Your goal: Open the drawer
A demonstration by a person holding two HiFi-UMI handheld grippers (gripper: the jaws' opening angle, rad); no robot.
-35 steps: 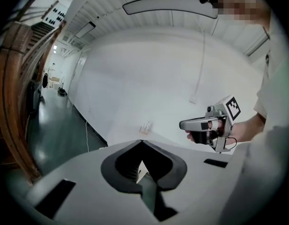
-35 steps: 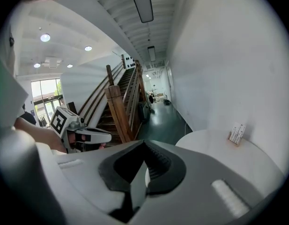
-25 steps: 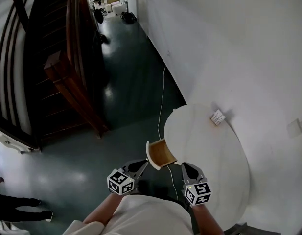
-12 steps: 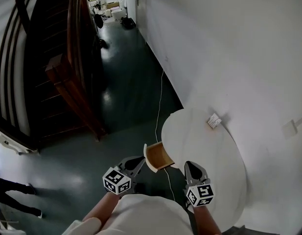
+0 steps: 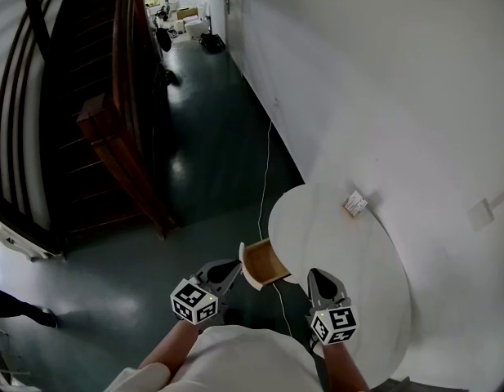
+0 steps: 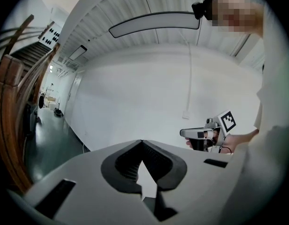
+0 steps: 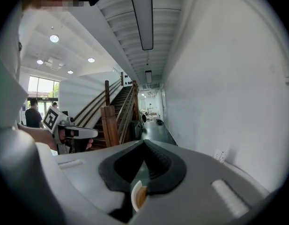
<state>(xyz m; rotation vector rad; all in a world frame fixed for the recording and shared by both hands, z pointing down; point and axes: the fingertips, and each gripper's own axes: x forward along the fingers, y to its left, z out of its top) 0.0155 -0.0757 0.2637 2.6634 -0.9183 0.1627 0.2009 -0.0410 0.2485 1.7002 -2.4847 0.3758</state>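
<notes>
The drawer (image 5: 264, 261) stands pulled out from the left edge of the round white table (image 5: 350, 276), showing its wooden inside with nothing in it. My left gripper (image 5: 229, 269) is shut and empty, just below and left of the drawer's front. My right gripper (image 5: 317, 278) is also shut and empty, over the table's near edge right of the drawer. In the left gripper view the jaws (image 6: 142, 142) meet at their tips before a white wall. In the right gripper view the closed jaws (image 7: 144, 142) let a sliver of the drawer (image 7: 139, 196) show beneath them.
A small white-and-orange box (image 5: 355, 204) lies on the table near the wall. A white cable (image 5: 264, 186) runs along the dark floor by the wall. A wooden staircase (image 5: 113, 137) rises at left. A passer-by's shoe (image 5: 39, 317) shows at the left edge.
Both grippers have risen a little, still shut beside the open drawer. The passer-by at lower left has walked almost out of the picture.
</notes>
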